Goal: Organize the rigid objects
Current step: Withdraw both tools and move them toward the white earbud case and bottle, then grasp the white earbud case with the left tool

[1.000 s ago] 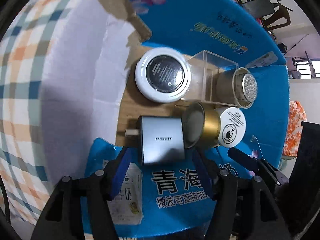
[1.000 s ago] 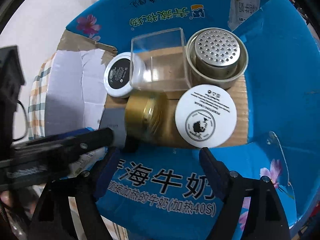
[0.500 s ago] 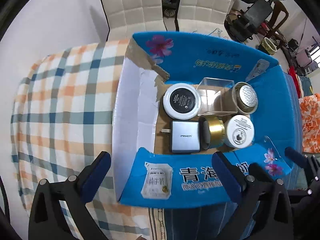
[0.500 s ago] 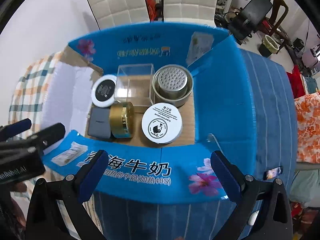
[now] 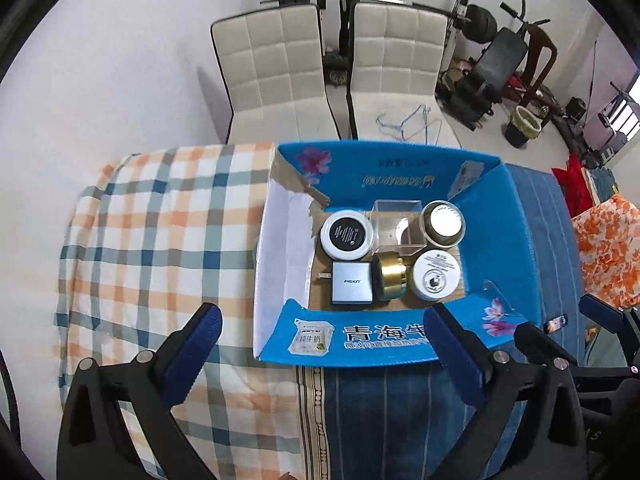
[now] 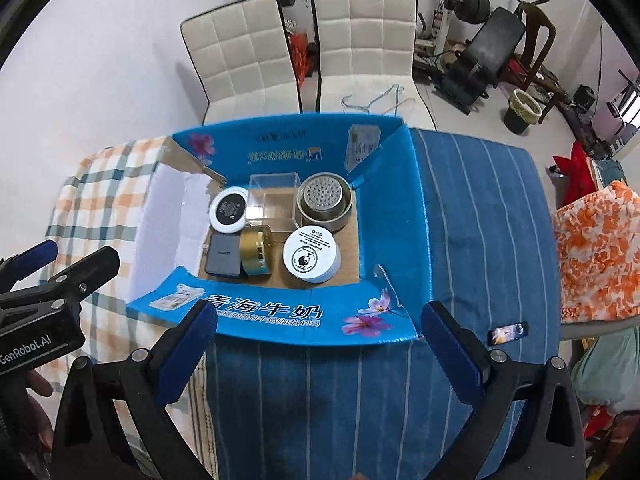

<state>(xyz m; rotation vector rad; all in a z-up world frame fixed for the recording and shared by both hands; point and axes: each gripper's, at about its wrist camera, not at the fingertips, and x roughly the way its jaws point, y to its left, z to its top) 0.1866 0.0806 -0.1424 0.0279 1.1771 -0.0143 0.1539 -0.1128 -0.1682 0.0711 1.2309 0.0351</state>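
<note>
**Rigid objects all boxed; both my grippers empty above them**

Rigid objects are what I am sorting, and from what I see every one of them sits inside the blue carton [image 5: 516,240]; my judgement is that the placing step is over and I am at the pull-away, with little or nothing left to pack.

Nearest to me, my left gripper [image 5: 320,346] has its blue-padded fingers [image 5: 192,354] spread wide with nothing between them; its jaws have just been opening, and no object is in the gap; my right gripper [image 6: 320,344] is the same, jaws just opened, fingers far apart, nothing held; both hang above the near flap of the carton, looking steeply down.

Under them lie the striped blue cloth [image 6: 472,240] and the checked cloth [image 5: 160,240]; the carton stands across the two.

In the carton's near row, left to right: the grey charger [image 5: 352,283], the gold tin [image 5: 390,276] on its side and touching the charger, the white jar [image 5: 436,280]; in the far row: the black-topped white tin [image 5: 347,234], the clear plastic box [image 5: 396,222], the metal cup [image 5: 443,224] with its perforated insert; they are packed close, several touching.

Beyond stand two white chairs [image 5: 332,72] and gym gear by the wall.

Next, as I judge it, I must check the cloths for a leftover piece; I see only a small dark item [image 6: 507,333] on the striped cloth near the carton's corner, too small to identify; should it belong, my right gripper is the nearer one, already wide enough to take it.
</note>
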